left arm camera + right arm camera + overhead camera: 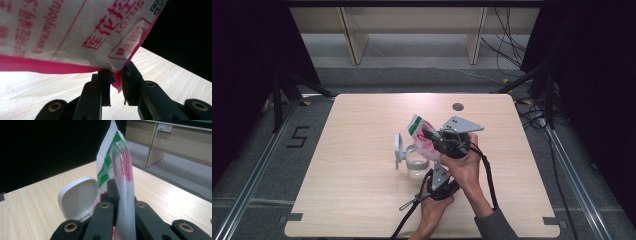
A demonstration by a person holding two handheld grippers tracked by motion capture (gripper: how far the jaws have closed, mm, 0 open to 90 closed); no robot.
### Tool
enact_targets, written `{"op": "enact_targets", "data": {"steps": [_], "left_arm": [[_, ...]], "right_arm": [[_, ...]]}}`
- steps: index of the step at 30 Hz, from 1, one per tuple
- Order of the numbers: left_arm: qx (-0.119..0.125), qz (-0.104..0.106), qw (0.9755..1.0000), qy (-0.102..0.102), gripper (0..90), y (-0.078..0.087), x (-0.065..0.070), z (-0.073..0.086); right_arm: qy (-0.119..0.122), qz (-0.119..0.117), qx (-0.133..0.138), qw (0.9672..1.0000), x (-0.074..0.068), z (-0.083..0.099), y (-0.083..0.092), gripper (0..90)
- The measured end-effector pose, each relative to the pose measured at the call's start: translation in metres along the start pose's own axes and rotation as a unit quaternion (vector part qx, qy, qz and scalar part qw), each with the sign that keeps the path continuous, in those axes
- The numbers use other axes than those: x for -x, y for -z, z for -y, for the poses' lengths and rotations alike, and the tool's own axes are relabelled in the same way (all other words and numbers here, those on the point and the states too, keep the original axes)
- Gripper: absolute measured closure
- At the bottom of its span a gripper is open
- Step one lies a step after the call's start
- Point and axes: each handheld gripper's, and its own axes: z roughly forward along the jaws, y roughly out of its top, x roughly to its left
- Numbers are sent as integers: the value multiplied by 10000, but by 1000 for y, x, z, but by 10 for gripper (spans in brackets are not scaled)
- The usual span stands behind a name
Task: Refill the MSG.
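Note:
A white plastic bag [418, 129] with pink and green print hangs tilted over the middle of the wooden table [362, 200]. My right gripper [429, 135] is shut on its side; in the right gripper view the bag [117, 165] rises between the jaws of the right gripper [121, 195]. My left gripper [433, 167] comes up from below. In the left gripper view its jaws pinch the pink bottom corner of the bag [75, 30], so the left gripper [116, 75] is shut on it. A clear jar [414, 167] with its white lid [398, 149] flipped open stands under the bag.
The open lid [77, 197] stands just left of the bag in the right gripper view. A round cable hole [457, 106] sits near the table's far edge. Wooden shelf legs [354, 40], cables [507, 45] and dark stands lie beyond the table.

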Motion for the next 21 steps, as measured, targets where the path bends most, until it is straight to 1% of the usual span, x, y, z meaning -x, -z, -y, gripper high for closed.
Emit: {"op": "enact_targets", "data": {"steps": [1,2,3,4,5,6,7,8,9,10,12,13,15,16,17,18,19,20,21], "left_arm": [[3,3,10000,-7,776,0,0,0],[-4,3,10000,-13,776,0,0,-1],[19,6,10000,-3,776,0,0,-1],[22,3,10000,-6,776,0,0,-1],[19,-1,10000,-7,776,0,0,-2],[35,5,10000,0,776,1,0,-2],[17,4,10000,1,776,1,0,-2],[21,14,10000,12,775,0,0,-3],[20,12,10000,22,776,0,0,-3],[31,21,10000,20,776,0,0,-3],[34,20,10000,8,775,0,0,-3],[24,22,10000,6,775,0,0,-3],[31,34,10000,27,775,-1,0,-3],[37,34,10000,26,775,-1,0,-3],[42,38,10000,14,775,-1,0,-3],[48,39,10000,24,775,-1,0,-3],[54,42,10000,44,775,-2,0,-3],[54,42,10000,44,775,-2,0,-3],[47,37,10000,5,775,-1,1,-3]], "right_arm": [[82,2,9,10000,0,0,-1,900],[-34,4,-7,10000,-2,0,-1,900],[13,-4,-3,10000,-1,-1,-2,900],[-16,5,-8,10000,-2,-1,-2,900],[81,21,-28,10000,-2,-2,-2,900],[25,34,-71,10000,-4,-2,-2,900],[74,41,-53,10000,-4,-3,-2,900],[62,70,-76,9999,-5,-2,-3,900],[189,108,-25,9998,-4,-3,-4,900],[199,128,6,9997,-4,-2,-5,900],[117,43,-100,9999,-5,-3,-4,900],[121,75,-91,9999,-5,-3,-4,900],[115,6,-72,9999,-4,-3,-6,900],[108,9,-75,9999,-4,-3,-6,900],[114,9,-79,9999,-4,-3,-6,900],[190,68,-18,9998,-3,-3,-6,900],[172,41,-48,9998,-3,-3,-5,900],[204,73,-35,9998,-3,-3,-6,900],[226,83,-76,9997,-4,-3,-5,900]]}}
